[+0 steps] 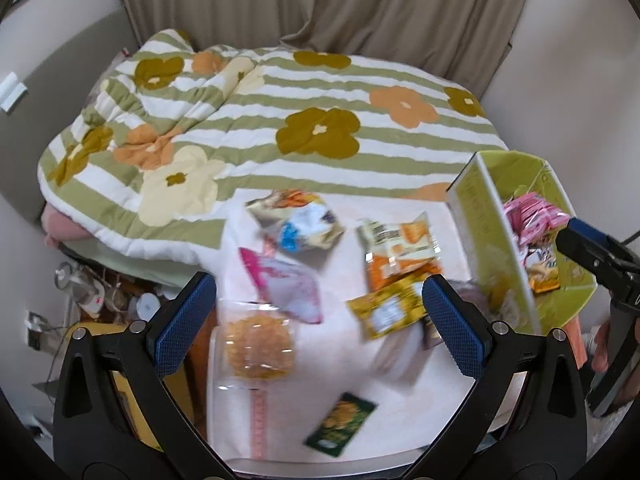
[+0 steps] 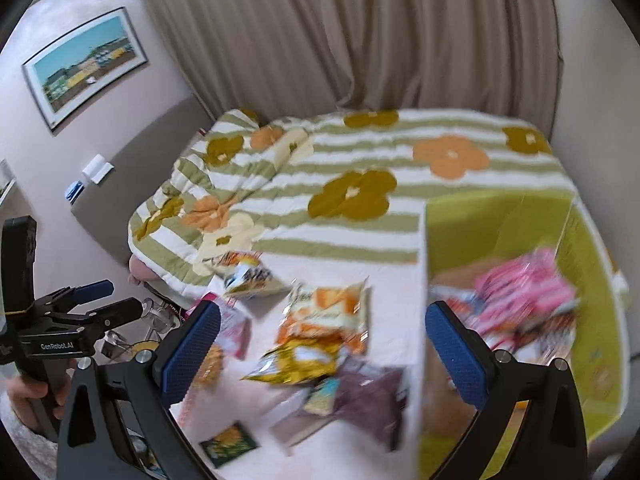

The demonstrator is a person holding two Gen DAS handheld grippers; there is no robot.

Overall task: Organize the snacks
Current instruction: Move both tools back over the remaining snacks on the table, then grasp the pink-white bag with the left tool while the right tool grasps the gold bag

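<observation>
Left tool (image 1: 316,320) agape — snacks (image 1: 396,252) loose

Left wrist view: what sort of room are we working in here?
Most likely a bedroom: a bed under a flowered striped quilt, a long beige curtain behind it, and a framed picture on the wall. The snacks lie on a pale surface at the bed's near end.

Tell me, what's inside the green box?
The green box holds pink packets on top and an orange-yellow packet lower down. Anything beneath them is covered.
</observation>
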